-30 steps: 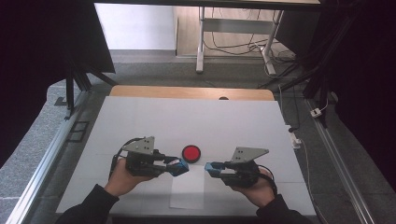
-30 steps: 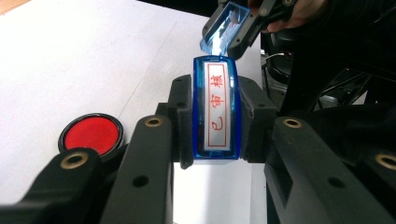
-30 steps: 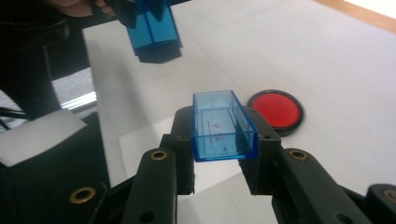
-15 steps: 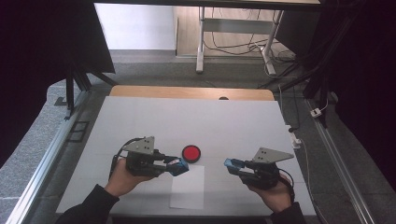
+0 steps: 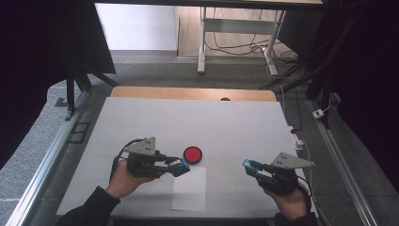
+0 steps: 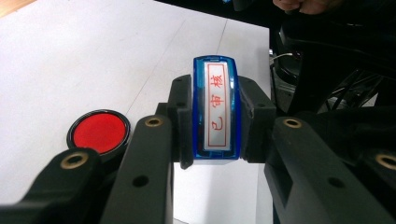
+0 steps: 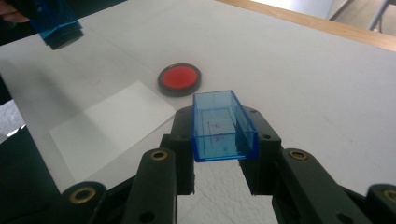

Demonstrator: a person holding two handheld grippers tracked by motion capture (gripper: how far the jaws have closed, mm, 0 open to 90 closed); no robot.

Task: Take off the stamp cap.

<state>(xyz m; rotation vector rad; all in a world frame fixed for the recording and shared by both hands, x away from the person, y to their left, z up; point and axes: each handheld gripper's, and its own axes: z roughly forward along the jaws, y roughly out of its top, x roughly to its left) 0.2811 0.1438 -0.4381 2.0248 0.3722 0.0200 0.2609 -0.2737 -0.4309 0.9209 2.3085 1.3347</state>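
A blue stamp (image 6: 216,109) with a white label and red characters sits clamped between my left gripper's (image 5: 181,168) jaws, label side facing the camera. My right gripper (image 5: 251,165) is shut on a clear blue cap (image 7: 223,125), an empty hollow box with its open end away from the camera. A round red ink pad (image 5: 192,154) in a black rim lies on the table just beyond the left gripper's tip. A white sheet of paper (image 5: 189,188) lies flat below the pad, between the two grippers. The stamp (image 7: 53,21) also appears at the top left of the right gripper view.
The white table top (image 5: 188,117) stretches bare beyond the pad to a wooden strip (image 5: 188,92) at the far edge. Cables and a small plug block (image 5: 297,141) hang off the right edge. A metal rail (image 5: 42,165) runs along the left side.
My right gripper has slid to the right with the blue cap, away from the left gripper and off the paper. The left gripper and stamp have stayed put.
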